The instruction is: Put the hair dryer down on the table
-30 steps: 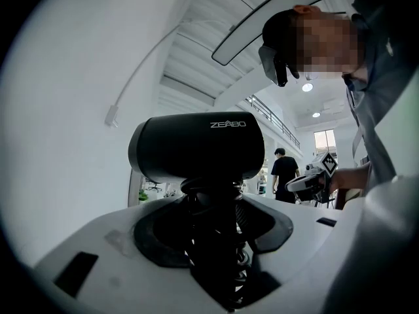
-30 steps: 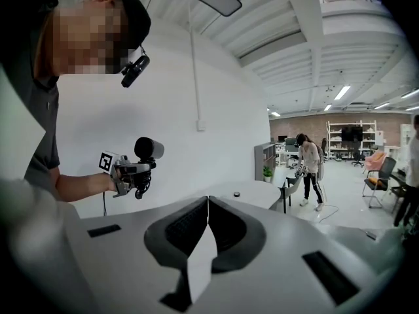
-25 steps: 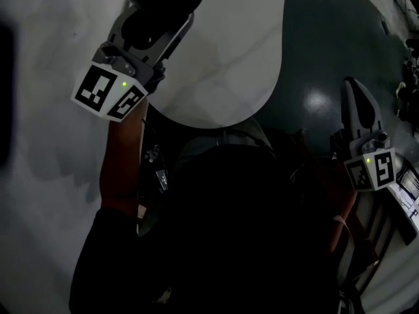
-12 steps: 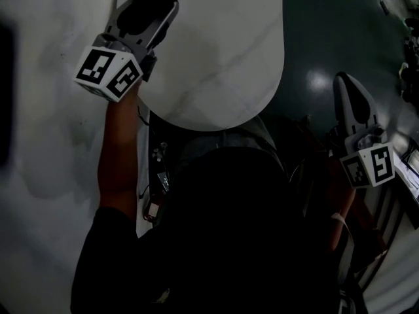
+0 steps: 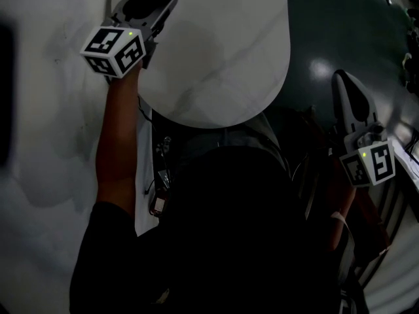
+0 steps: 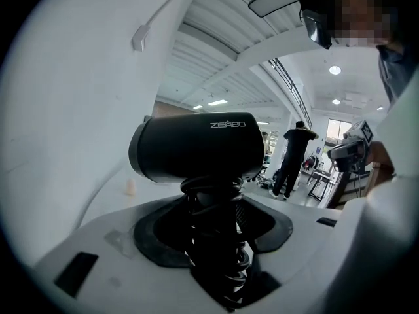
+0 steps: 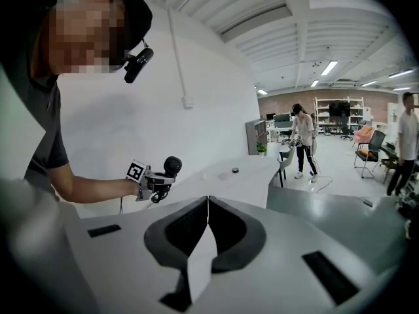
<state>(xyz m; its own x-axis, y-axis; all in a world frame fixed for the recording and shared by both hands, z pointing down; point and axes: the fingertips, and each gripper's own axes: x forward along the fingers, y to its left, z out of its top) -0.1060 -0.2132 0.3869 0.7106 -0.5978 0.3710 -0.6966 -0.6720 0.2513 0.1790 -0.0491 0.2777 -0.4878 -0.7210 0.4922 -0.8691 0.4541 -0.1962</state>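
Lower than a second ago, the left gripper (image 6: 216, 241) clamps the cord-wrapped handle of a black, barrel-shaped plastic hair dryer (image 6: 196, 146), held upright above the white curved-edge table (image 5: 222, 57). The right gripper (image 7: 208, 218) is closed on nothing, off the table's edge.

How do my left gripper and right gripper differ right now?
The left gripper clamps the hair dryer by its handle; the right gripper is shut and empty. The left gripper is over the white table; the right gripper is over the dark floor. Both carry marker cubes.
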